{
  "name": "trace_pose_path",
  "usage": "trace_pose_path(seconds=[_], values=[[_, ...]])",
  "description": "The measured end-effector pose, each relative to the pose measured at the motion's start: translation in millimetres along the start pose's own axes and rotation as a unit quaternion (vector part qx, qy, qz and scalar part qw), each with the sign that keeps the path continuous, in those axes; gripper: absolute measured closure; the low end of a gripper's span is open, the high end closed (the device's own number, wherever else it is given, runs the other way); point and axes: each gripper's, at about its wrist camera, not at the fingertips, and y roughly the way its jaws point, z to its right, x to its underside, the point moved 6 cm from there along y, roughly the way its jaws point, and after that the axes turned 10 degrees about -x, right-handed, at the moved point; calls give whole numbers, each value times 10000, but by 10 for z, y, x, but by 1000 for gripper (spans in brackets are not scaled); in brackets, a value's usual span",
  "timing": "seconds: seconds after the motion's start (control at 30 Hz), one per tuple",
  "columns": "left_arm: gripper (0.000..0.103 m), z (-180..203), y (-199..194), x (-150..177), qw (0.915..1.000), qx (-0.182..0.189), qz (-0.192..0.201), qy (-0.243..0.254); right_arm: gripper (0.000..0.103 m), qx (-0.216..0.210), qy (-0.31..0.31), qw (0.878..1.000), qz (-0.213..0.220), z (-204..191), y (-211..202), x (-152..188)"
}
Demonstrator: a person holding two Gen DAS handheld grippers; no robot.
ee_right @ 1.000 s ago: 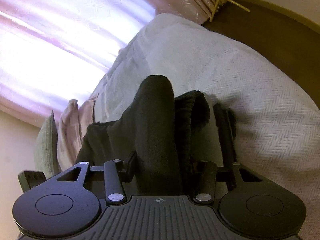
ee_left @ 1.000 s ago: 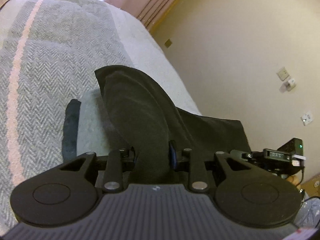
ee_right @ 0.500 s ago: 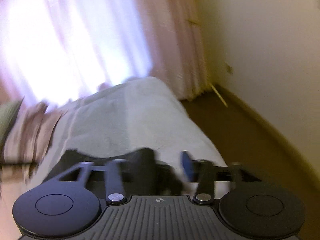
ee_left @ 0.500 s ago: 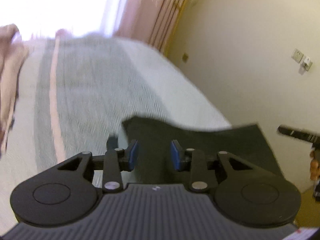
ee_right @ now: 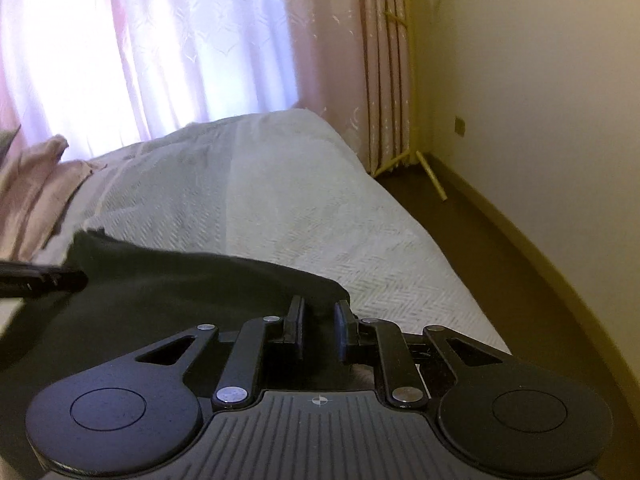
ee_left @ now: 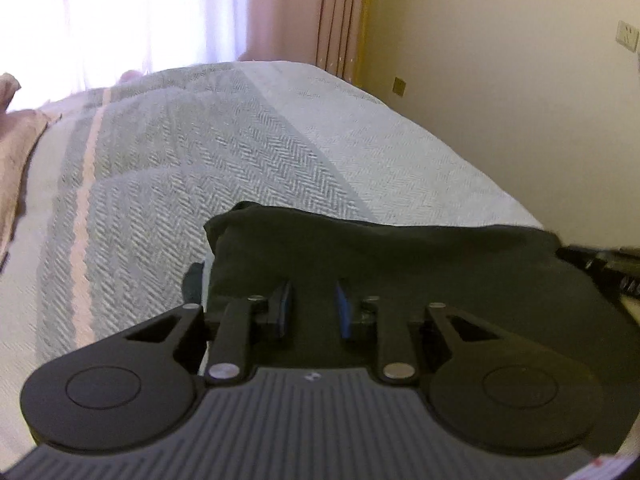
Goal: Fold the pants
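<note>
The dark pants [ee_left: 400,264] are a wide folded band across the near part of the bed [ee_left: 200,160]. My left gripper [ee_left: 314,304] is shut on them a little inside their left corner, dark cloth filling the narrow gap between the blue pads. The right gripper's body [ee_left: 600,268] shows at the band's right end. In the right wrist view, my right gripper [ee_right: 320,320] is shut on the pants [ee_right: 180,292] at their right corner, and the left gripper [ee_right: 36,278] sits at the far left end. The cloth under both tools is hidden.
The grey herringbone bedspread [ee_right: 300,200] stretches ahead to a bright window with pink curtains [ee_right: 360,60]. Pink bedding [ee_left: 16,140] lies at the left. The bed's right edge drops to a dark floor [ee_right: 500,260] beside a cream wall, where a thin stick [ee_right: 432,176] leans.
Both grippers swung up and back with the pants: a second ago the cloth rose in a bunched hump before each camera, and now it lies as a flat band spanning both grippers.
</note>
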Motion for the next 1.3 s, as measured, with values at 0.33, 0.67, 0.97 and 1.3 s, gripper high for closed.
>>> trace_pose_path(seconds=[0.33,0.67,0.97,1.3], values=[[81,-200,-1107,203,9999,-104,-29,84,91,-358,-672,9971,-44,-489,-1106,340],[78,-56,-1078,564,9974,-387,-476,-380,91,111,-527,9974,-479,-542,-931,450],[55,24,-2379,436,9950,-569,-516,-644,47,-230,146,9977,-628,-1048,-2058,466],[27,97,-3913,751,9928,-865,-691,-457,40,-499,316,9935,-975,-1858,-3114,492]])
